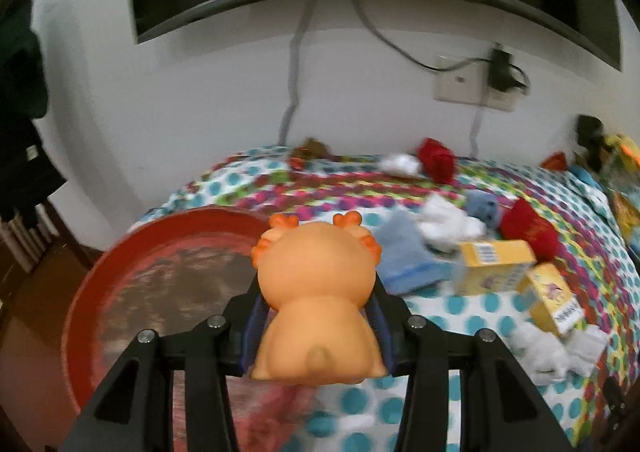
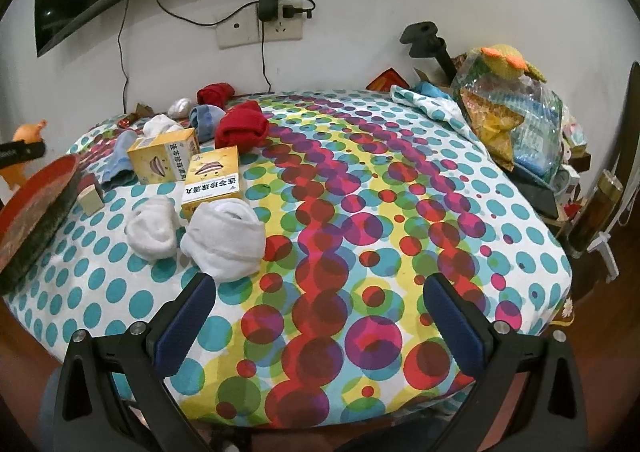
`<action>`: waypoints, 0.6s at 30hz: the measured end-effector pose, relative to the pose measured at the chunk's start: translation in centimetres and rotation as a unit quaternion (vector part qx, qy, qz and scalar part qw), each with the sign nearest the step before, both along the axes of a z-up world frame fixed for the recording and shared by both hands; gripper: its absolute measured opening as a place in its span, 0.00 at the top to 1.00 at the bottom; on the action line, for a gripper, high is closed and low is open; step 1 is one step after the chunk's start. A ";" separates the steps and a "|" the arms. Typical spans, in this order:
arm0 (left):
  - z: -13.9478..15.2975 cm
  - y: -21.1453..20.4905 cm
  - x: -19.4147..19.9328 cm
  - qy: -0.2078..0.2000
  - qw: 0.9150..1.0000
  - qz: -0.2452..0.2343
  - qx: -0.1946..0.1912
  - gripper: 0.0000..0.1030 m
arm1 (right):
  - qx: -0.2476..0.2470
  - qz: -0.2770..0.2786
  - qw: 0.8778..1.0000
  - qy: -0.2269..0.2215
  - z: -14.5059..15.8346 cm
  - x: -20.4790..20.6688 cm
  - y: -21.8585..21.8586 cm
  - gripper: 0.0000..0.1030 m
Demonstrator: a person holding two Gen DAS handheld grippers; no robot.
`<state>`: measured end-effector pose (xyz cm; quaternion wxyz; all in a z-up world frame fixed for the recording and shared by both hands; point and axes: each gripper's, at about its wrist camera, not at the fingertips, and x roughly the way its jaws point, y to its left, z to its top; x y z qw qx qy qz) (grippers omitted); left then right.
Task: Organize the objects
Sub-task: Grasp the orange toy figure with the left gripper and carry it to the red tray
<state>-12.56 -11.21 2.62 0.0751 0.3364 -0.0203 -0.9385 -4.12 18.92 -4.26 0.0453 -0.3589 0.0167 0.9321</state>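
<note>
An orange rubber animal toy with small antlers [image 1: 318,292] is clamped between the blue-padded jaws of the left gripper [image 1: 318,326], its back turned to the camera and its head pointing away. It is held above the near edge of a round red tray with a worn brownish centre [image 1: 160,276], which lies at the left end of a table covered by a cloth of coloured dots [image 1: 460,308]. To the right of the toy, a folded blue sock [image 1: 404,256], white rolled socks [image 1: 448,220], two yellow cardboard boxes [image 1: 496,264] and red rolled socks [image 1: 528,230] are scattered on the cloth.

The jaws of the right gripper [image 2: 318,316] are spread wide with nothing between them, over the bare dotted cloth. Two white sock bundles [image 2: 224,240] lie just beyond its left finger, with the yellow boxes behind them and the tray's rim at the far left
</note>
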 end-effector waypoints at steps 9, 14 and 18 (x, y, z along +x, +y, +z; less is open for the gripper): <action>-1.1 -10.9 0.3 -0.032 0.995 0.086 0.034 0.55 | 0.006 0.000 1.000 -0.006 -0.4 0.0 -0.2 0.00; -2.7 -15.8 0.6 -0.055 0.989 0.130 0.046 0.55 | 0.014 0.004 1.000 -0.005 -0.6 0.0 -0.5 0.00; -4.0 -17.9 0.1 -0.079 0.984 0.150 0.060 0.55 | 0.014 0.009 1.000 -0.012 -1.1 -0.3 -0.7 0.00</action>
